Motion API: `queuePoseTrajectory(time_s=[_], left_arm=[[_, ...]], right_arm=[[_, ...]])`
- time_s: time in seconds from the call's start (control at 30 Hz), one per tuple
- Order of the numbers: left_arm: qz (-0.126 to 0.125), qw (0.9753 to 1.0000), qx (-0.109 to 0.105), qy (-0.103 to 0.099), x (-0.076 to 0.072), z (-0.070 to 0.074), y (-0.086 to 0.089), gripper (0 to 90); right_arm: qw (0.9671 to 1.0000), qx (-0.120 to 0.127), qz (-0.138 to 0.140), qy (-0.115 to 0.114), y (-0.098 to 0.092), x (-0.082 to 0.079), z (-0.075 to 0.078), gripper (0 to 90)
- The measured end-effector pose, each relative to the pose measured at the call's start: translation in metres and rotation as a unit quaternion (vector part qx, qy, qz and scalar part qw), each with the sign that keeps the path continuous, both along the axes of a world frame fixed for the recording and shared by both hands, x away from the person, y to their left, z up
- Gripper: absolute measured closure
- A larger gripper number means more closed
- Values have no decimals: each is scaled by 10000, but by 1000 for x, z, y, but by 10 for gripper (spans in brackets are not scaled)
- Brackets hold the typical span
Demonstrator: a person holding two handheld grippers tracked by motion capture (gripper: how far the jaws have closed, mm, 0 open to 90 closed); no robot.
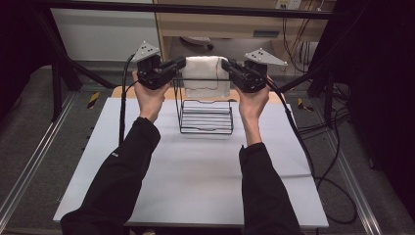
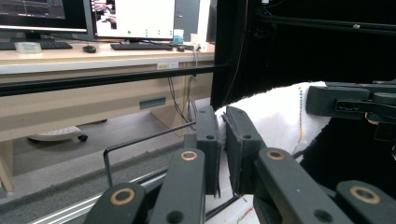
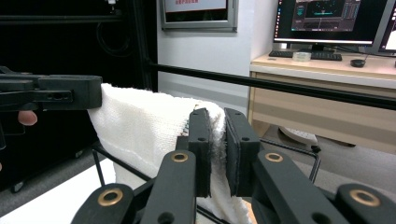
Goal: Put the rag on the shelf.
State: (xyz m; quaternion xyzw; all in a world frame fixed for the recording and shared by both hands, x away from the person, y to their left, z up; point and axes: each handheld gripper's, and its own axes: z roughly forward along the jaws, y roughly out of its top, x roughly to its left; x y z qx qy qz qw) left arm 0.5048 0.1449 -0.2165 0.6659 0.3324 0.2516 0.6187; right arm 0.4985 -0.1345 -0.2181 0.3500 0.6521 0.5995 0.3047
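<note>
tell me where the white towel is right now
In the high view the white towel hangs at the table's far edge, stretched between the left gripper and right gripper, behind the black wire rack.

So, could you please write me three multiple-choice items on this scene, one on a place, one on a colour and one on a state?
1. Where is the white towel?
A. Flat on the near table edge
B. Held up over the far side of the wire rack
C. On the floor

2. What colour is the wire rack?
A. Black
B. Red
C. Yellow

3. How does the left gripper stand on the towel?
A. Open, well clear of it
B. Lying on the table
C. Shut on its top corner

Answers:
1 B: in the high view the towel hangs between the left gripper and the right gripper, above the rack's back.
2 A: its thin wires show black against the pale table.
3 C: in the left gripper view the jaws pinch white cloth between them.
</note>
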Motion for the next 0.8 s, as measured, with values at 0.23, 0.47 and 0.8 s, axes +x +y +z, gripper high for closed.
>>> queuePoseTrajectory(time_s=[0.23,0.47,0.8], left_arm=[[-80,10000,-17,41,-3,-3,2,839],[-150,9998,0,116,-10,-4,4,836],[-218,9994,105,249,-24,-12,4,828]], right_arm=[[10000,-64,19,-16,1,-5,-1,821],[9999,-75,108,12,-2,-12,-4,818],[9995,-181,213,121,-4,-24,-13,816]])
